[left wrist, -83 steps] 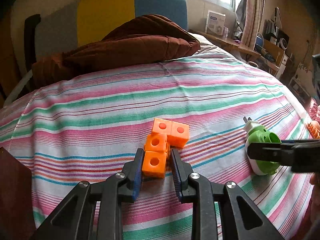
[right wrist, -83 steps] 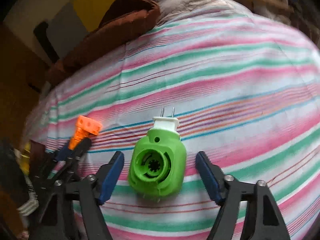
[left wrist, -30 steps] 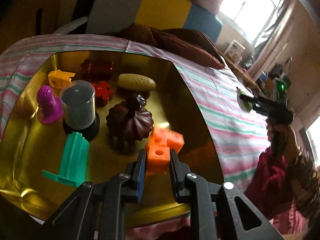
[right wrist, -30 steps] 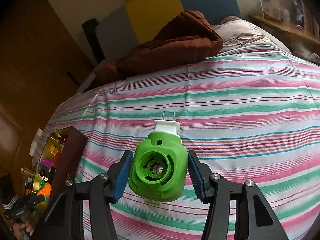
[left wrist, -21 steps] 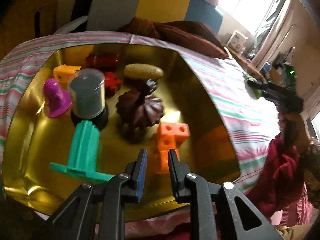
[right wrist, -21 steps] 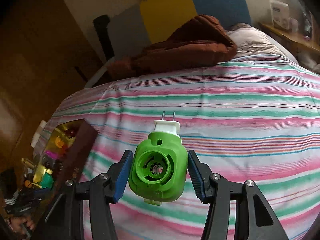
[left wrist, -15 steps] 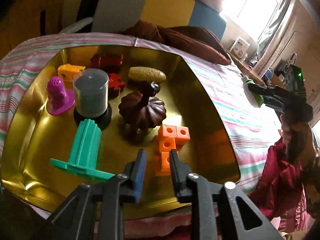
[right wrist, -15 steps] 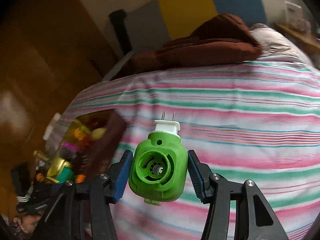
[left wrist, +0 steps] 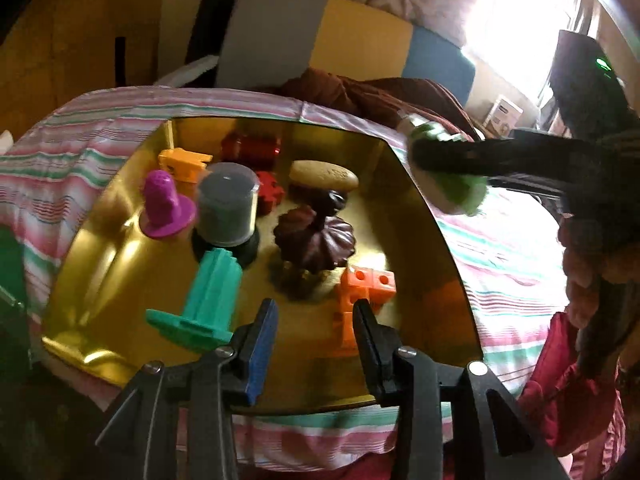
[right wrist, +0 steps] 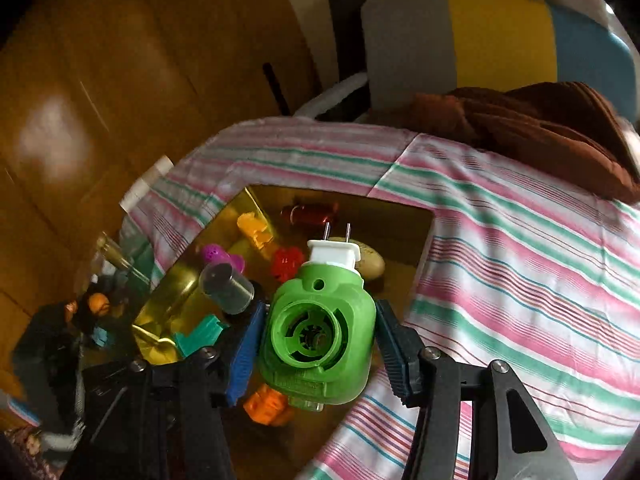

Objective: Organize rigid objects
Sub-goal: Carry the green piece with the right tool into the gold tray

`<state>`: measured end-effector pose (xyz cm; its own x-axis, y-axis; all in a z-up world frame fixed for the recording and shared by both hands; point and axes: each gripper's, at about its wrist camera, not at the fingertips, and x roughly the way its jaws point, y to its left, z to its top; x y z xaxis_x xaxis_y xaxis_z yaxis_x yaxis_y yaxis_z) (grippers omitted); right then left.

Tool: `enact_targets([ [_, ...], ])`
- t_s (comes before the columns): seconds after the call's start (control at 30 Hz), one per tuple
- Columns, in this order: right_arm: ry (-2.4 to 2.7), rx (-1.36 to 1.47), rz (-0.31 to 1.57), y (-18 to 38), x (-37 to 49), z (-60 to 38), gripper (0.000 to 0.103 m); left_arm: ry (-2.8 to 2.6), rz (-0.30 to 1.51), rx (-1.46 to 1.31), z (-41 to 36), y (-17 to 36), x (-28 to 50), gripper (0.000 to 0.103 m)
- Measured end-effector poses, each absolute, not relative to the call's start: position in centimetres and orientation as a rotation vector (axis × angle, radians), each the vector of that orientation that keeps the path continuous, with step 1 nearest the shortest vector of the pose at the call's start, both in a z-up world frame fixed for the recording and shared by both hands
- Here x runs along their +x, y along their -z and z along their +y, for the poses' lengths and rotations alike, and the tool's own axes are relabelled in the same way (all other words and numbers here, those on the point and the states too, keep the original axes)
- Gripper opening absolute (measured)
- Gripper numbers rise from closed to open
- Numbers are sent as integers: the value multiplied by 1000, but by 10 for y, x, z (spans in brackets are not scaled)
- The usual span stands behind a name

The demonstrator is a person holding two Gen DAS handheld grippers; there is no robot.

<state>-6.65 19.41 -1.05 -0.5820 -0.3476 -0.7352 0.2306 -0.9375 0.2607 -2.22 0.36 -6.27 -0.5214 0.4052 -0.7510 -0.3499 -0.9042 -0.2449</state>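
Note:
A gold tin box lies open on the striped bed. An orange block cluster lies on its floor at the front right. My left gripper is open and empty, just above and in front of the blocks. My right gripper is shut on a green plug-in device with a white two-pin plug, held over the box's right side. The device also shows in the left wrist view, above the box's right rim.
The box holds a teal stand, a grey-capped cylinder, a purple piece, a dark brown fluted piece, a tan oval, red pieces and a yellow piece. A brown blanket lies behind.
My left gripper has opened wide, and the orange blocks rest on the box floor. My right gripper has carried the green device from over the bed to above the box.

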Motion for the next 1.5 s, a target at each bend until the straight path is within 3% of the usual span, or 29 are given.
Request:
enact_targets([
  [0.4, 2587, 1415, 74, 52, -93, 158, 56, -2552, -94, -1240, -17, 49, -24, 39],
  [0.67, 2602, 1439, 158, 59, -96, 156, 56, -2581, -126, -1276, -23, 50, -28, 39],
  [1.5, 2583, 1439, 201, 62, -103, 134, 56, -2688, -121, -1258, -30, 43, -25, 39],
])
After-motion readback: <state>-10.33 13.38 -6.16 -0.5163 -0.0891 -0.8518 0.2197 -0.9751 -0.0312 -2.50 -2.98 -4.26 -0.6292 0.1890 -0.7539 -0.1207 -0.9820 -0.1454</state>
